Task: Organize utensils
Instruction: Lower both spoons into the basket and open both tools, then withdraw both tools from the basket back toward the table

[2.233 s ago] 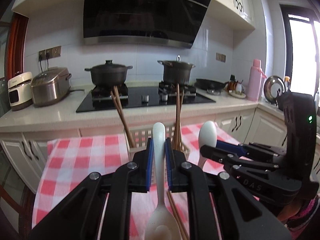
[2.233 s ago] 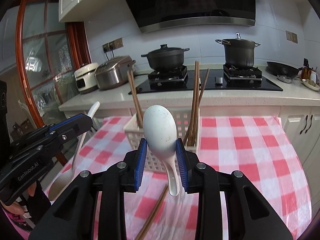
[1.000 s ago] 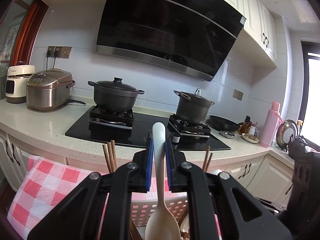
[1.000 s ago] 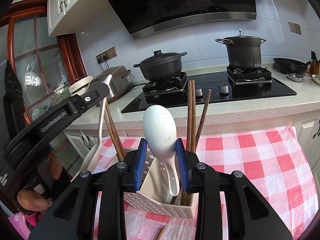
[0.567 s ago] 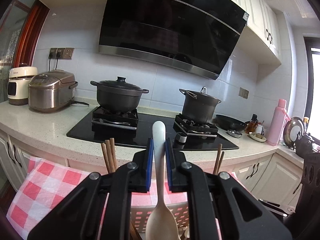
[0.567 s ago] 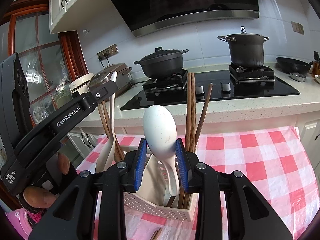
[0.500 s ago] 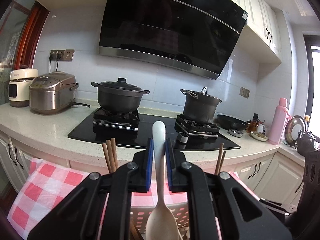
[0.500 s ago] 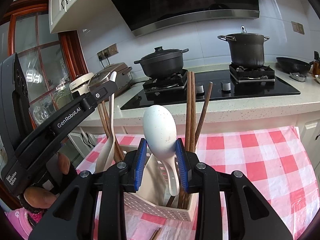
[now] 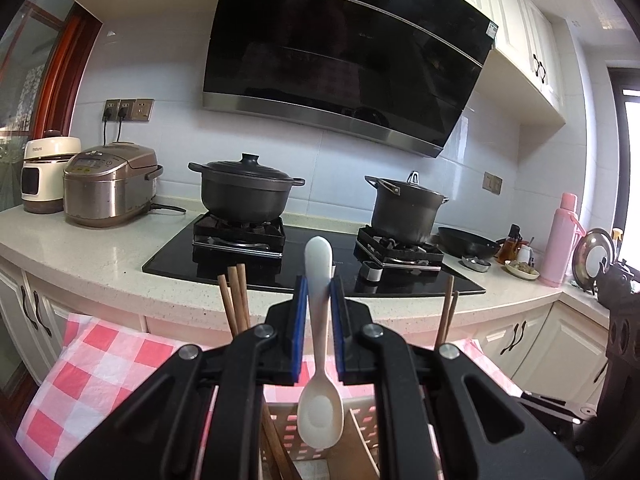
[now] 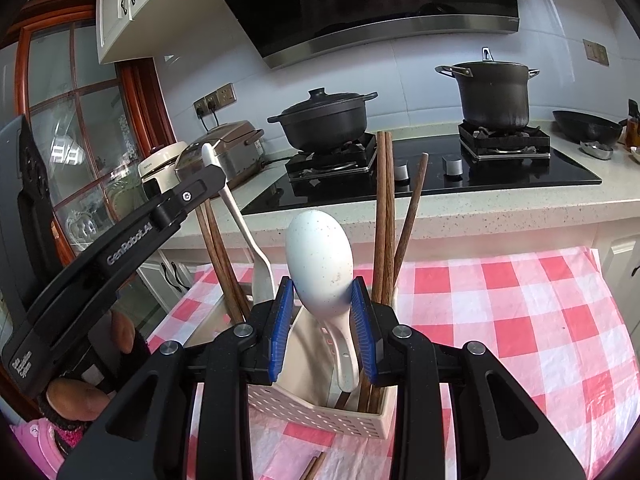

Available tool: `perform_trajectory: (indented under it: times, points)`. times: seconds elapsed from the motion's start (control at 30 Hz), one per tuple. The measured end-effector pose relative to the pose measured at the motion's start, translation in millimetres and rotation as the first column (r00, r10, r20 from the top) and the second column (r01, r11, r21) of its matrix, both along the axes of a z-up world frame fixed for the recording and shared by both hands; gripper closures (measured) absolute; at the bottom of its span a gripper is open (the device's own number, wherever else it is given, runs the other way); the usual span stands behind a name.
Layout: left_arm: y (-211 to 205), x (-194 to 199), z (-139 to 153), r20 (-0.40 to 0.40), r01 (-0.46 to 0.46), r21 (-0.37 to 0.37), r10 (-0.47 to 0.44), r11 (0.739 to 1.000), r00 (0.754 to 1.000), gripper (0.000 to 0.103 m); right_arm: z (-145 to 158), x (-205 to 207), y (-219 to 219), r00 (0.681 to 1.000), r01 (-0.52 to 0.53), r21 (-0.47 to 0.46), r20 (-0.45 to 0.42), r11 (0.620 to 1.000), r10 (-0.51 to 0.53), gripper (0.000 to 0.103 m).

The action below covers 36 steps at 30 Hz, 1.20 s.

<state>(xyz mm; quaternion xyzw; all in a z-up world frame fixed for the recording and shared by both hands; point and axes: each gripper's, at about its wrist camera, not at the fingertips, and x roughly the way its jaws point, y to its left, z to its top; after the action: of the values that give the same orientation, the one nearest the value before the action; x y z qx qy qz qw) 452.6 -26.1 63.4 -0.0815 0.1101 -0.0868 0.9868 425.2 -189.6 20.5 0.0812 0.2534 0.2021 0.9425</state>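
Since the earlier moment both grippers have come in from above the tablecloth (image 10: 500, 320) and are now hanging over the basket (image 10: 320, 412), each with its spoon pointing down into it. The red-and-white checked tablecloth is covering the table, and the cream slotted basket is sitting on it, with brown chopsticks (image 10: 384, 216) leaning in its compartments. The left gripper (image 9: 319, 320) is clamping the thin handle of a cream spoon (image 9: 320, 412), whose bowl is hanging just above the basket's middle section. The right gripper (image 10: 322, 320) is squeezing a speckled white spoon (image 10: 320, 260) at the base of its bowl, bowl upward, handle dipping inside the basket. One loose chopstick (image 10: 314, 468) is lying on the cloth in front.
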Motion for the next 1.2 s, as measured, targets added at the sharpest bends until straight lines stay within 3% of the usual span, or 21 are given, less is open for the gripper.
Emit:
perform_trajectory:
  times: [0.47, 0.7, 0.83, 1.07, 1.2]
  points:
    - [7, -22, -12, -0.024, -0.003, 0.008, 0.003, 1.000, 1.000, 0.091, -1, 3, 2, 0.999, 0.000, 0.014, -0.036, 1.000, 0.001, 0.072]
    - [16, -36, -6, -0.013, -0.012, -0.007, 0.012, 1.000, 1.000, 0.091, 8, -11, 2, 1.000, 0.011, 0.004, -0.010, 1.000, -0.011, 0.072]
    - [17, -48, -3, -0.007, -0.008, -0.007, 0.008, 1.000, 1.000, 0.077, 14, -24, -1, 1.000, 0.023, 0.006, 0.006, 1.000, -0.023, 0.072]
    - [19, -76, 0, -0.006, -0.011, -0.003, 0.011, 1.000, 1.000, 0.077, 19, -51, -6, 0.999, 0.044, -0.003, 0.019, 0.999, -0.043, 0.072]
    - [22, -100, -9, -0.017, -0.019, 0.001, 0.019, 1.000, 1.000, 0.064, 15, -67, -9, 0.998, 0.056, -0.006, 0.011, 0.998, -0.056, 0.072]
